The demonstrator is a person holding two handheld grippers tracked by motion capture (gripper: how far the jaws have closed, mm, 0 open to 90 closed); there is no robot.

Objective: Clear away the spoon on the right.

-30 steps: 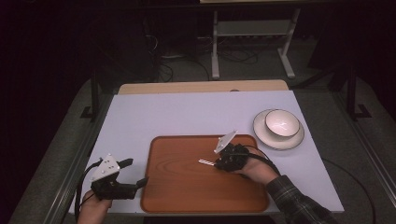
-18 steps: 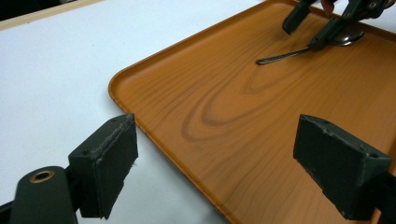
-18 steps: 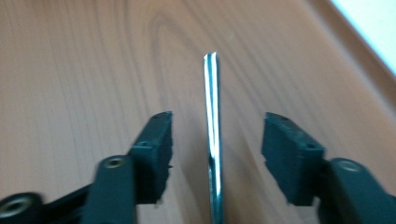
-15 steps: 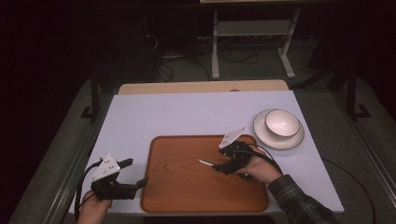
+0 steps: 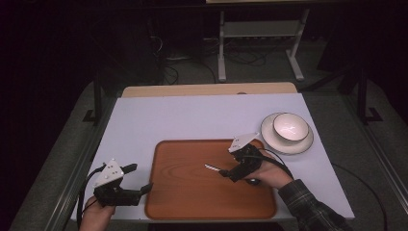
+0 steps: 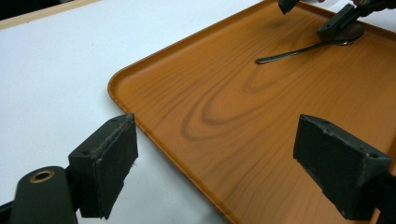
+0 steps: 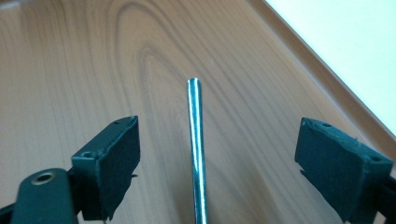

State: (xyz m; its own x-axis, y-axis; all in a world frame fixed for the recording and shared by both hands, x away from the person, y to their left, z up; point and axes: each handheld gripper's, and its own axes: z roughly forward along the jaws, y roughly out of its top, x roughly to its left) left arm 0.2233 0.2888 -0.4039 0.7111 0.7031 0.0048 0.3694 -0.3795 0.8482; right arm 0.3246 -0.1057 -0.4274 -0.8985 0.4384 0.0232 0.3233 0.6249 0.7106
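A metal spoon (image 5: pixel 211 168) lies on the brown wooden tray (image 5: pixel 192 207), right of its middle. My right gripper (image 5: pixel 230 172) is open over the spoon's bowl end. In the right gripper view the handle (image 7: pixel 196 140) runs straight up between the two spread jaws, touching neither, with the gripper (image 7: pixel 219 154) low over the tray (image 7: pixel 70 70). My left gripper (image 5: pixel 137 180) is open at the tray's left edge. In the left gripper view that gripper (image 6: pixel 215 168) straddles the tray rim (image 6: pixel 140 126), and the spoon (image 6: pixel 289 52) shows far off under the right gripper (image 6: pixel 341 23).
A white bowl (image 5: pixel 290 126) sits on a white plate (image 5: pixel 269 137) on the table to the right of the tray. The tray lies on a pale tabletop (image 5: pixel 192 115) with a wooden strip along its far edge.
The right hand and gripper have shifted slightly right and toward the near edge. The spoon stays at about the same spot. The left gripper has not moved.
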